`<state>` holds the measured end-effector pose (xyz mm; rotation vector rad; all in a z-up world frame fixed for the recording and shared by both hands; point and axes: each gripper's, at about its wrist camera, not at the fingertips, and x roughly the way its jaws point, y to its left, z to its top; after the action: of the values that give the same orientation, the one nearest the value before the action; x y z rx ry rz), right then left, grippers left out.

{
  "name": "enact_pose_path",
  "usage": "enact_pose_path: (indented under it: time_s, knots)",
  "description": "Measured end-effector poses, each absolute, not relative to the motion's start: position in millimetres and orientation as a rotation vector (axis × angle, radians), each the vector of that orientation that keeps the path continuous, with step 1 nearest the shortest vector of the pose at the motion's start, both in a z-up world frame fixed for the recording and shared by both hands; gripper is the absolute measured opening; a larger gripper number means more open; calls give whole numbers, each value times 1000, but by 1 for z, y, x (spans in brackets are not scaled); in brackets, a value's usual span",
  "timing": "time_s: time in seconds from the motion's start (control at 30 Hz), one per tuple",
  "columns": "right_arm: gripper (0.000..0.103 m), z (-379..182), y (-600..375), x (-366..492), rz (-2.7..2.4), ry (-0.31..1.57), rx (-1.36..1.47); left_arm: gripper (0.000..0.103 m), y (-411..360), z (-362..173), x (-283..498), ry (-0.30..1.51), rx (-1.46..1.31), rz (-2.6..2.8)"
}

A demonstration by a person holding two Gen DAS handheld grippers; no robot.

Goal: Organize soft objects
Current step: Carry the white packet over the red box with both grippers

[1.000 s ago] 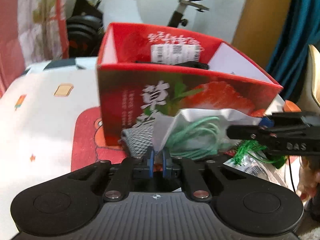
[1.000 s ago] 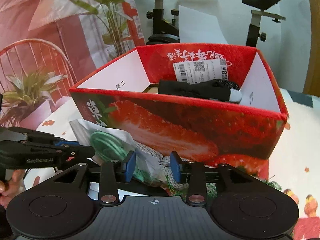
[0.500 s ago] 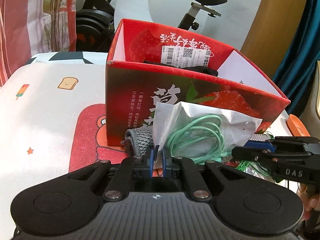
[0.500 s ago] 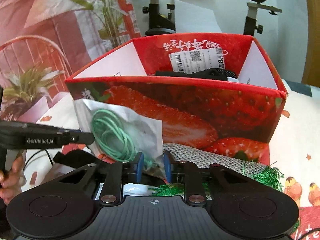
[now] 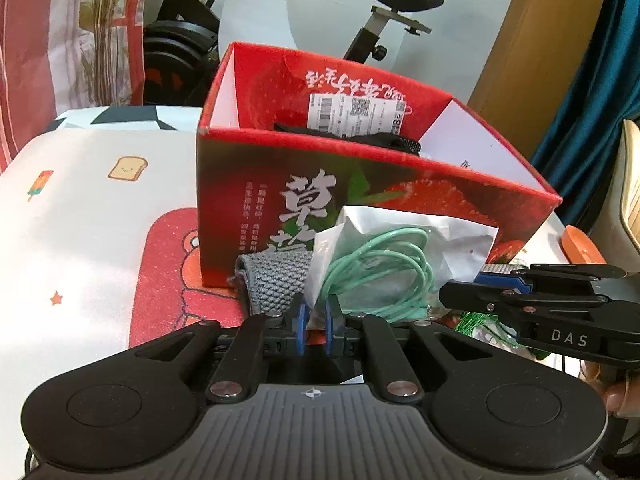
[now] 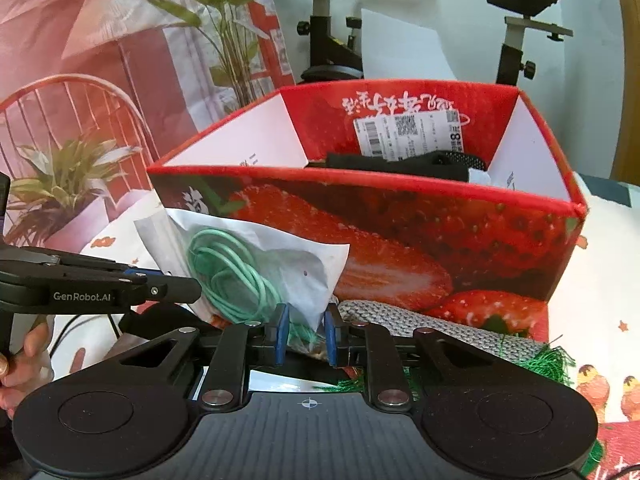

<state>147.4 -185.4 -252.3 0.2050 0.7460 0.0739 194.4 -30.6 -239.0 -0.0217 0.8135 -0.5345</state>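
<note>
A clear plastic bag with a coiled mint-green cable point(image 5: 384, 268) point(image 6: 244, 264) hangs in front of the red strawberry box point(image 5: 256, 200) point(image 6: 500, 236). My left gripper point(image 5: 316, 330) is shut on the bag's lower left corner. My right gripper point(image 6: 306, 334) is shut on its lower right corner. Both hold it lifted before the box's front wall. A grey knitted cloth point(image 5: 276, 280) point(image 6: 432, 326) lies at the box's foot. Black items lie inside the box point(image 5: 352, 136).
Green tinsel point(image 6: 548, 364) and other packets lie on the patterned cloth by the box. An exercise bike point(image 5: 384, 20) and a plant banner point(image 6: 100, 80) stand behind. An orange object point(image 5: 580, 244) lies at the right edge.
Both grippers have lifted the cable bag up and pulled back a little from the box; the right gripper closed on the bag's corner. The grey cloth came into full view.
</note>
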Motion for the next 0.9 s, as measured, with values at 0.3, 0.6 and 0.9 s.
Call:
enact_pose_path:
  time_s: [0.3, 0.6, 0.9]
  knots:
    - [17, -224, -187, 137, 76, 664, 205, 10, -29, -212, 177, 739, -27, -550]
    - [17, -188, -186, 141, 94, 580, 198, 10, -20, -174, 178, 648, -80, -563]
    - [17, -157, -195, 164, 100, 529, 213, 10, -21, -145, 199, 586, -101, -574]
